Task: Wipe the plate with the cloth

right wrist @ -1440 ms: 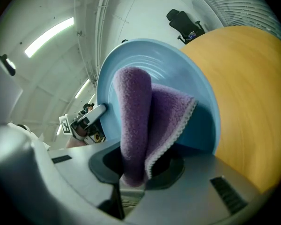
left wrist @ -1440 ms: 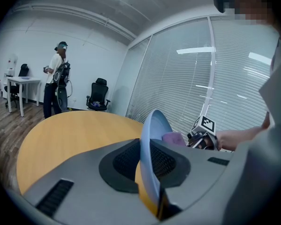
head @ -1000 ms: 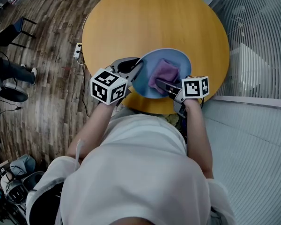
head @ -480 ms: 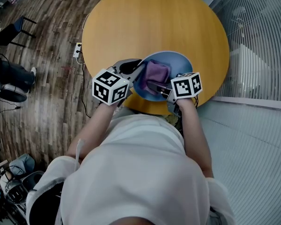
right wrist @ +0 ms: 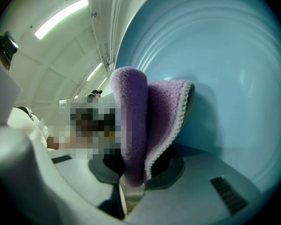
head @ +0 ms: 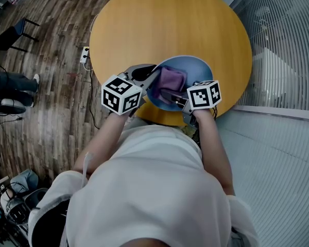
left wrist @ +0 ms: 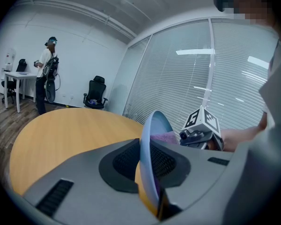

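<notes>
Cloth [right wrist: 139,125], clamped in right tool [right wrist: 131,193], lies against plate [right wrist: 220,74].

Both forearms reached forward side by side. The left forearm [head: 104,137] carried the left gripper [head: 150,80], which pointed slightly downward with its jaws closed on the rim of the plate [head: 195,66], seen edge-on between the pads. The right forearm [head: 216,148] carried the right gripper [head: 171,93], angled inward toward the left one, its jaws pinched on a fold of the purple cloth [head: 171,78].
</notes>
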Demonstrator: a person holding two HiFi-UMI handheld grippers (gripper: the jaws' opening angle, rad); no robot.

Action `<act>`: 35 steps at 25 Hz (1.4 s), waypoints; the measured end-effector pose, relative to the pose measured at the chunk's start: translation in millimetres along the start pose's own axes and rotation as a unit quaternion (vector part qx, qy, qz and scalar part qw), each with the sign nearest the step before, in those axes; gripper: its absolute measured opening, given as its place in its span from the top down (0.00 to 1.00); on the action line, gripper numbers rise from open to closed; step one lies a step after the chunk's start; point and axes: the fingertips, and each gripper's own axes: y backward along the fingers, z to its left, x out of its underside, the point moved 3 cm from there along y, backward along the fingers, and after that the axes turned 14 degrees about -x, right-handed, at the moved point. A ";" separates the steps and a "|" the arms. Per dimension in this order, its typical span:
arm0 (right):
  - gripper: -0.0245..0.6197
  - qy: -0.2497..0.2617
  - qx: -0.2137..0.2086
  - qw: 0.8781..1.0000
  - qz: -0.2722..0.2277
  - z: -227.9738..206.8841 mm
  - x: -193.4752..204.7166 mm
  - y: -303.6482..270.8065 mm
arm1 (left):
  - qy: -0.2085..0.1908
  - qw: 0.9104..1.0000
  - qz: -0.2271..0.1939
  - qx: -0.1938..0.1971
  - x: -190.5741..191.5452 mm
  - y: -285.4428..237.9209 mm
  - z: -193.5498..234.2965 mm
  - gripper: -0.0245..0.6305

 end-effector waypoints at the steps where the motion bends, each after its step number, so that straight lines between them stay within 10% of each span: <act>1: 0.83 -0.001 0.001 1.000 -0.001 -0.9 0.7 0.6 | 0.001 1.000 -0.001 -0.001 0.1 0.7 1.4 0.90; 35: 0.83 -0.088 -0.037 0.966 -0.242 -15.5 -20.4 68.2 | -0.014 0.998 -0.054 -0.039 -36.2 30.6 29.9 0.90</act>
